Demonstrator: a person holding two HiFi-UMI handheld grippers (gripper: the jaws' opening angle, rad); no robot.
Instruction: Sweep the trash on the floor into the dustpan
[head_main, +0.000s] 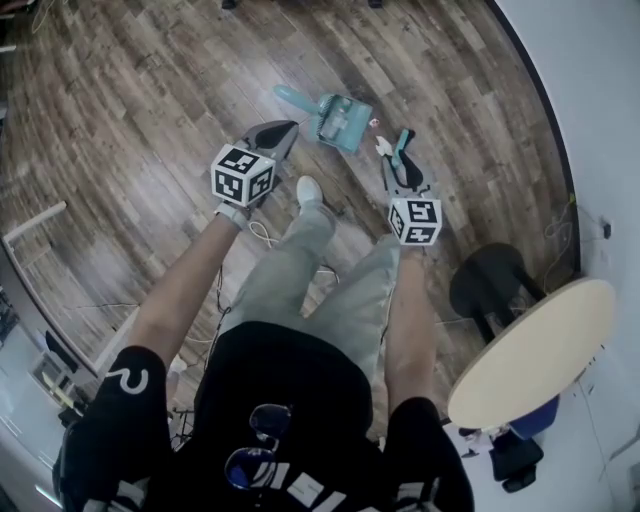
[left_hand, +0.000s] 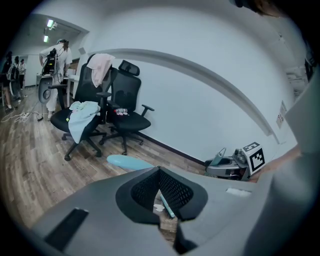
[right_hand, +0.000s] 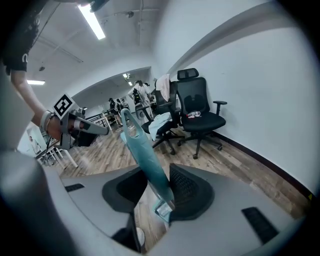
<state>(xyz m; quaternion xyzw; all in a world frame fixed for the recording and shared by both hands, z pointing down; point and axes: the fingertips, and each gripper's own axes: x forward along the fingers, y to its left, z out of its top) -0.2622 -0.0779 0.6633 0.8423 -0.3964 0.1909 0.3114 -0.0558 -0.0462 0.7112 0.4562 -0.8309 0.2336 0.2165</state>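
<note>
1. The wooden floor (head_main: 150, 110) fills the scene, and a round table (head_main: 530, 350) stands at the near right.
2. Two black office chairs (right_hand: 200, 112) stand by the far wall.
3. The teal dustpan (head_main: 340, 122) lies on the floor beyond the person's feet, between the grippers.
4. The left gripper (left_hand: 159, 172) is just left of the dustpan, jaws together and empty.
5. The right gripper (right_hand: 160, 175) clamps the teal brush (right_hand: 142, 150) by its handle.
6. White trash (head_main: 382, 146) lies between the dustpan and the brush.

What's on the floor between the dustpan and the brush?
Small white bits of trash lie there, close beside the brush; the head view shows them.
</note>
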